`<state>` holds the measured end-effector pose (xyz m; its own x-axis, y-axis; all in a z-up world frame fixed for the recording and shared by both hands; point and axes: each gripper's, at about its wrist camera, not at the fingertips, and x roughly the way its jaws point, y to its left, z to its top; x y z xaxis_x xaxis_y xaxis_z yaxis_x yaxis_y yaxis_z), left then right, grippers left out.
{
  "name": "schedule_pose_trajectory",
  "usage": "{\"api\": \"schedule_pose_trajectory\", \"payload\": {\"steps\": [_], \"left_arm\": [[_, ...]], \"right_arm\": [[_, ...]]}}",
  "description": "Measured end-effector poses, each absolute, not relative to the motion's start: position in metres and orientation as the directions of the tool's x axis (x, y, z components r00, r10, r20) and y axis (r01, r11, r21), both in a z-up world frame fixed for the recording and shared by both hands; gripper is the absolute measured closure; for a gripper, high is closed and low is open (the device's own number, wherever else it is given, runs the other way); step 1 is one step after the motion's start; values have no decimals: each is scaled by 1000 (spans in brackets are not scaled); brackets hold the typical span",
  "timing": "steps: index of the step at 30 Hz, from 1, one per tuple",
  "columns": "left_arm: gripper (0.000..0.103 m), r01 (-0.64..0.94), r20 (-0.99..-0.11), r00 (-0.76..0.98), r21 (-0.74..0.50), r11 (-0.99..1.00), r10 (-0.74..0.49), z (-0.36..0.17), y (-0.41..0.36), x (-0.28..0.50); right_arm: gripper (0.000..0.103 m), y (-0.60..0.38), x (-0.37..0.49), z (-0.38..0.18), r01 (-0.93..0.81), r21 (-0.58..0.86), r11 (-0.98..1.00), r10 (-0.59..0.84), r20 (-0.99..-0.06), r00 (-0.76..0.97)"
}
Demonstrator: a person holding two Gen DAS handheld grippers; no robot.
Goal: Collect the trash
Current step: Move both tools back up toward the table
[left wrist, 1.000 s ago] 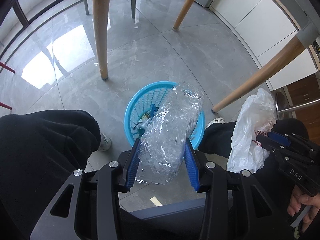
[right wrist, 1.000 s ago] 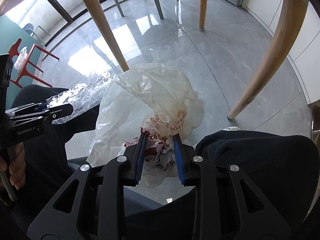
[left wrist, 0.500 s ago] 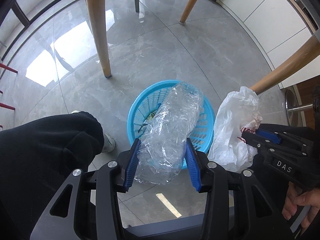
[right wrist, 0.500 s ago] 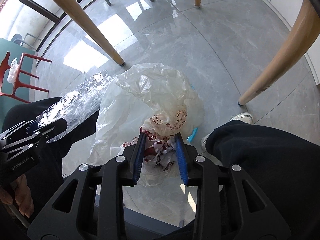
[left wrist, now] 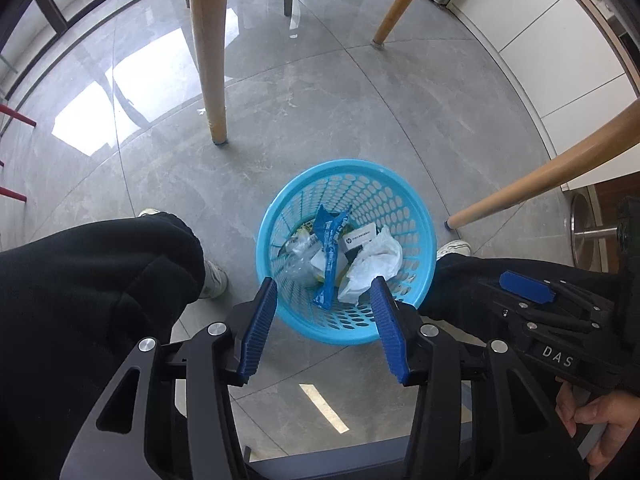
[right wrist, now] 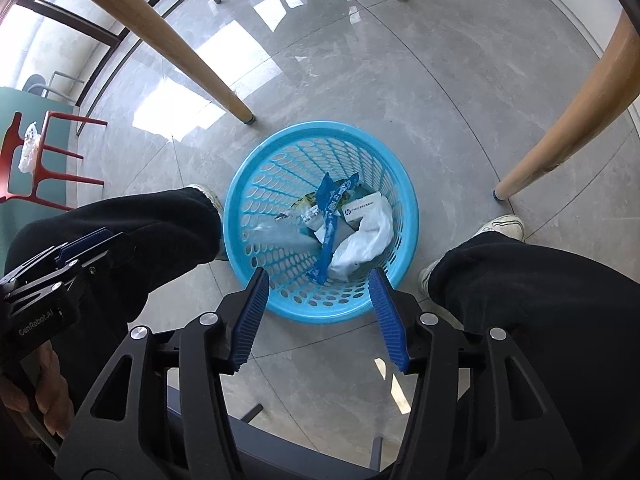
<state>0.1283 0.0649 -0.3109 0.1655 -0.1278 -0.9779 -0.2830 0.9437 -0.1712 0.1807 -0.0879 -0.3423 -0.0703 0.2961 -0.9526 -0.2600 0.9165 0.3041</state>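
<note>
A round blue plastic basket with holes [left wrist: 416, 216] stood on the shiny grey tile floor [left wrist: 320, 92]. Inside lay the crumpled white plastic bag [left wrist: 376, 264] and clear plastic wrap [right wrist: 276, 236]. The left gripper [left wrist: 324, 324] and right gripper [right wrist: 316, 316] were spread wide, holding nothing.

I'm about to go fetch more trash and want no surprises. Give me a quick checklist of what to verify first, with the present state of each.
1. Left gripper open, nothing between its fingers: ok.
2. Right gripper open, nothing between its fingers: ok.
3. White plastic bag inside the blue basket: ok.
4. Clear plastic wrap inside the basket, against its left wall: ok.
5. Basket upright on the floor, between the person's feet: ok.
6. No trash on the floor around the basket: ok for what shows; behind the person, cannot tell.
</note>
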Motion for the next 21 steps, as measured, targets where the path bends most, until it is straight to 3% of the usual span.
{"api": "schedule_pose_trajectory", "payload": {"steps": [11, 21], "left_arm": [[53, -246, -964, 230, -190, 951, -133, -282, 65, 104], [42, -207, -950, 280, -202, 957, -140, -252, 64, 75]], "right_arm": [[46, -87, 152, -303, -355, 278, 893, 296, -955, -5], [39, -99, 116, -249, -419, 228, 879, 298, -948, 110]]}}
